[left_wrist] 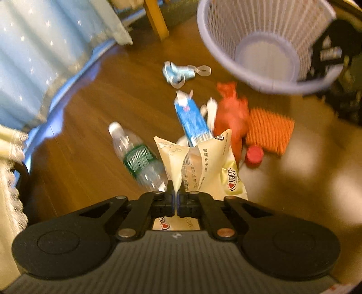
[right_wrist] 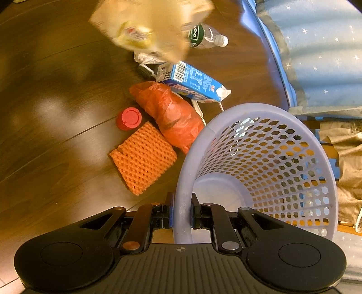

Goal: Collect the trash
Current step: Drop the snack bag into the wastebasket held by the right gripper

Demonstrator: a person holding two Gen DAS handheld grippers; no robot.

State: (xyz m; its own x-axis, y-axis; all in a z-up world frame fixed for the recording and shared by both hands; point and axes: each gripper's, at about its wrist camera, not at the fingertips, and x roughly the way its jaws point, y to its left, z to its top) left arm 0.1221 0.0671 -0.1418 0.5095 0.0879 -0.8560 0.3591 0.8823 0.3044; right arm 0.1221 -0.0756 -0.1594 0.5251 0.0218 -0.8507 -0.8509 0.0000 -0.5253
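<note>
My left gripper (left_wrist: 176, 192) is shut on a cream snack wrapper (left_wrist: 199, 165), which hangs above the wooden floor; the same wrapper (right_wrist: 149, 29) shows blurred at the top of the right wrist view. My right gripper (right_wrist: 182, 203) is shut on the rim of a lavender mesh waste basket (right_wrist: 260, 158), tilted with its mouth toward the litter; the basket (left_wrist: 267, 45) also shows at upper right in the left wrist view. On the floor lie a blue milk carton (right_wrist: 194, 82), a clear plastic bottle (left_wrist: 135, 156), a red plastic bag (right_wrist: 169, 113), an orange foam net (right_wrist: 143, 159) and a red cap (right_wrist: 129, 118).
A light blue starred bed skirt (left_wrist: 38, 58) borders the floor on one side. A yellow wooden leg (left_wrist: 156, 18) stands at the back. Crumpled blue-and-clear packaging (left_wrist: 178, 73) lies farther off. A brush (right_wrist: 146, 71) and white wrapping lie by the carton. Tan cloth (right_wrist: 348, 158) sits beyond the basket.
</note>
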